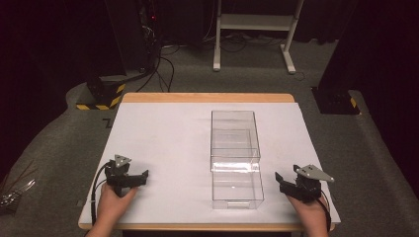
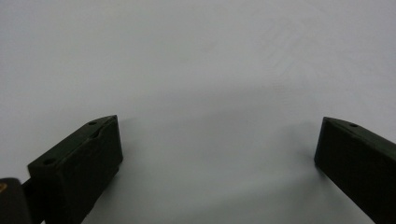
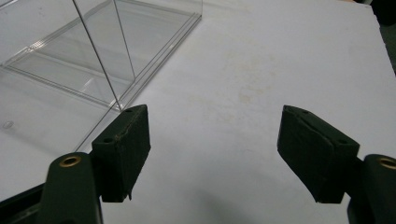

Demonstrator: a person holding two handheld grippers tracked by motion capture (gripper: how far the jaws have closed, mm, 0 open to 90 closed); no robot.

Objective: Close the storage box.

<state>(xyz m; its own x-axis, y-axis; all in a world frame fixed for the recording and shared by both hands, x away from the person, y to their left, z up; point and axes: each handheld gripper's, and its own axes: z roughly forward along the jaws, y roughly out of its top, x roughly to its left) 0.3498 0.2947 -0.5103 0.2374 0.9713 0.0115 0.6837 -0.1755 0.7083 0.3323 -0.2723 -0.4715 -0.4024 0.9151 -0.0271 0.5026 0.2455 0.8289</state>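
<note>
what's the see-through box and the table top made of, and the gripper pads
The box looks like clear hard plastic, likely acrylic: glossy, sharp straight edges, the table visible through its walls. The table top seems a matte white sheet over a wood board, judging by the pale wooden edge at the far side. The right gripper pads look like dull dark rubber or foam, slightly rough.

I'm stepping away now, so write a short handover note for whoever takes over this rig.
Left gripper: open, holding nothing, low over the white sheet at the near left.
Right gripper: open, holding nothing, near right, just beside the clear box.
Box: mid-table, its drawer pulled partway out toward the person; nothing visible inside.
Done: drawer partly out.
Left: probably closing or pulling it further; neither gripper touches the box.
</note>
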